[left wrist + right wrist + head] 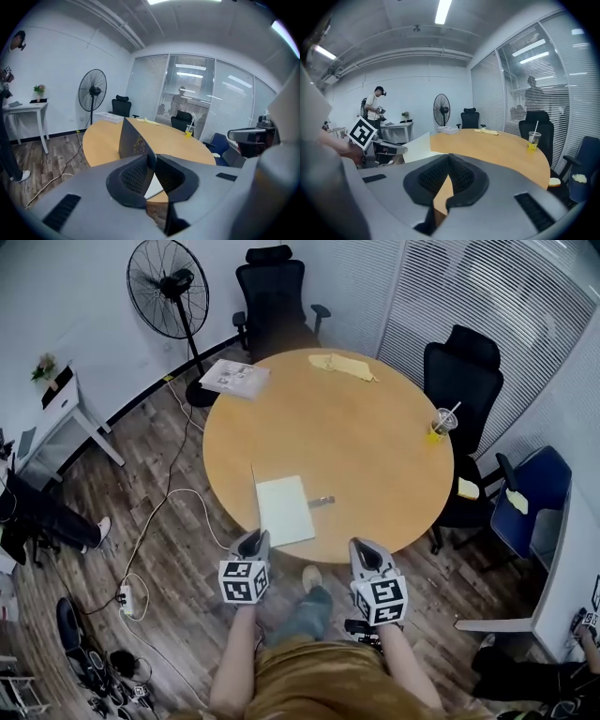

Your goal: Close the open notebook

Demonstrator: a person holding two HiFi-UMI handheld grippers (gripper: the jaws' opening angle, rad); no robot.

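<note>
Notebook (284, 510), white-paged with a dark cover, lies at the near rim of the round tan wooden table (366, 427), its left cover standing upright. The left gripper (253, 538), jaws almost together, pinches that cover's near edge. The right gripper (366, 547) hangs just off the rim, jaws together on nothing. Bare tabletop spreads beyond the pages. A clear plastic cup of yellow drink (439, 425) stands well apart at the right edge.
</note>
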